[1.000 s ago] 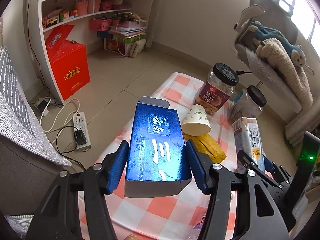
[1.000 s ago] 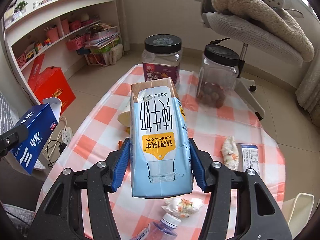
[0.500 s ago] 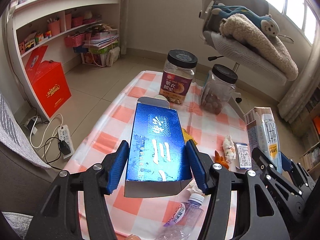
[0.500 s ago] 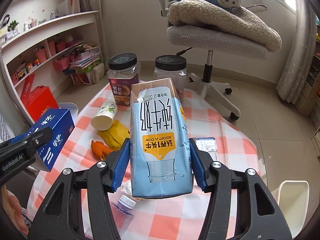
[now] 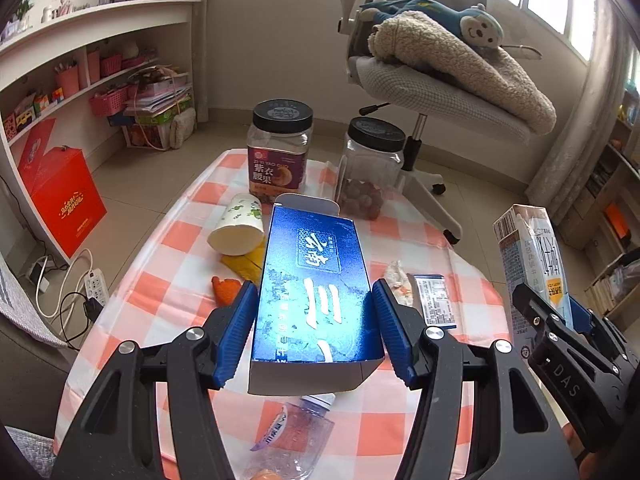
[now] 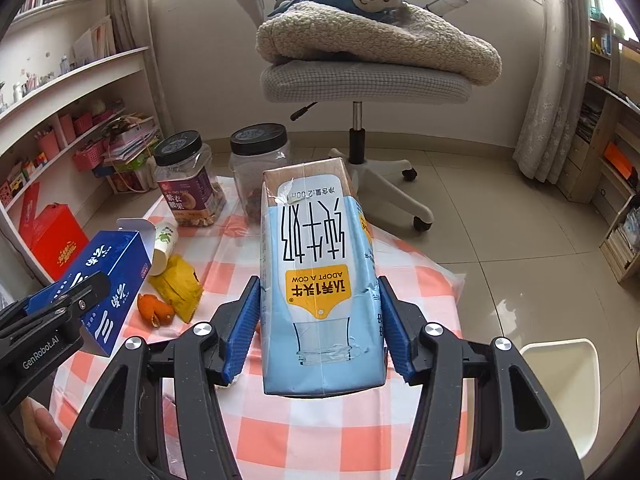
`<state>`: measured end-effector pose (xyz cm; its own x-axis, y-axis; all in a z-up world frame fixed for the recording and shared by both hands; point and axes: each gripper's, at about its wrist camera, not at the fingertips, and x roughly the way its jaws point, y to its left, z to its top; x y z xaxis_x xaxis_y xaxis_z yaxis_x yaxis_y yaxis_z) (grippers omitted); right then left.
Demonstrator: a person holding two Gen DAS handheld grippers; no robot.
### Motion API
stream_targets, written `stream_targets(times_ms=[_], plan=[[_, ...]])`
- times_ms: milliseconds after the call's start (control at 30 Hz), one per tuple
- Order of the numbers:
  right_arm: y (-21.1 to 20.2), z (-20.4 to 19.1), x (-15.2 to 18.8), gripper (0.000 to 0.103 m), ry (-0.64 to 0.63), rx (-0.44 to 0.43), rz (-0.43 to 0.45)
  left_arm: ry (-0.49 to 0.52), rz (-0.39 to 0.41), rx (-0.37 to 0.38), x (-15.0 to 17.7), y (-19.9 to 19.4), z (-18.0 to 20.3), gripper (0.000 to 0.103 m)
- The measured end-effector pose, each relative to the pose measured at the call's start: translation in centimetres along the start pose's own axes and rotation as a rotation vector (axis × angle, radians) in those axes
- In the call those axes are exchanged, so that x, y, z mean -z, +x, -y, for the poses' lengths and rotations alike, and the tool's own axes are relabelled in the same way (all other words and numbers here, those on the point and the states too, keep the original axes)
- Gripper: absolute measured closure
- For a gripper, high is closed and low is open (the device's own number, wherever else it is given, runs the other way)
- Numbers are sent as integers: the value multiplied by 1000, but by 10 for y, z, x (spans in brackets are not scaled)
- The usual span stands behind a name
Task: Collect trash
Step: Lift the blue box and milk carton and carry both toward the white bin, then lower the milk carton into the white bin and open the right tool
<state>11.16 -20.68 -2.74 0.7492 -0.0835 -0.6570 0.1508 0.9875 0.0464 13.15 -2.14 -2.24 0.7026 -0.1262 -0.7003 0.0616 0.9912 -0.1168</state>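
My left gripper (image 5: 314, 332) is shut on a blue carton box (image 5: 316, 292) and holds it above the checked table (image 5: 404, 420). My right gripper (image 6: 318, 324) is shut on a light-blue milk carton (image 6: 320, 280), also held above the table. Each held item shows in the other view: the milk carton (image 5: 532, 256) at the right, the blue box (image 6: 108, 276) at the left. On the table lie a paper cup (image 5: 238, 226), a yellow wrapper (image 6: 176, 284), orange peel (image 6: 154, 310), a plastic bottle (image 5: 292, 436), a crumpled tissue (image 5: 396, 276) and a small printed packet (image 5: 434, 300).
Two black-lidded jars (image 5: 280, 148) (image 5: 370, 168) stand at the table's far end. An office chair with a blanket and plush monkey (image 6: 368, 56) is behind. A white bin (image 6: 560, 376) stands on the floor at the right. Shelves and a red box (image 5: 60, 196) are at the left.
Both grippers have swung to the right with their cartons still held. The chair and jars now sit more central, and the white bin shows larger in the right wrist view.
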Motion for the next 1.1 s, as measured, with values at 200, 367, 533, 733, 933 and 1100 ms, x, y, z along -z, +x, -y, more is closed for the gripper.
stream_targets(times_ms=[200, 367, 533, 733, 933, 1100], plan=[[-10, 25, 6, 50, 17, 43, 9, 33, 0, 40, 5, 3, 27, 44], [-19, 47, 9, 50, 36, 78, 21, 55, 0, 66, 9, 4, 45, 44], [-26, 71, 15, 50, 61, 109, 19, 87, -5, 86, 15, 6, 67, 44], [-38, 106, 23, 49, 105, 156, 19, 125, -10, 121, 23, 6, 94, 44], [-48, 145, 30, 49, 170, 221, 4, 181, -16, 166, 35, 5, 127, 44], [-56, 182, 39, 49, 238, 281, -16, 228, -21, 196, 46, 4, 154, 44]])
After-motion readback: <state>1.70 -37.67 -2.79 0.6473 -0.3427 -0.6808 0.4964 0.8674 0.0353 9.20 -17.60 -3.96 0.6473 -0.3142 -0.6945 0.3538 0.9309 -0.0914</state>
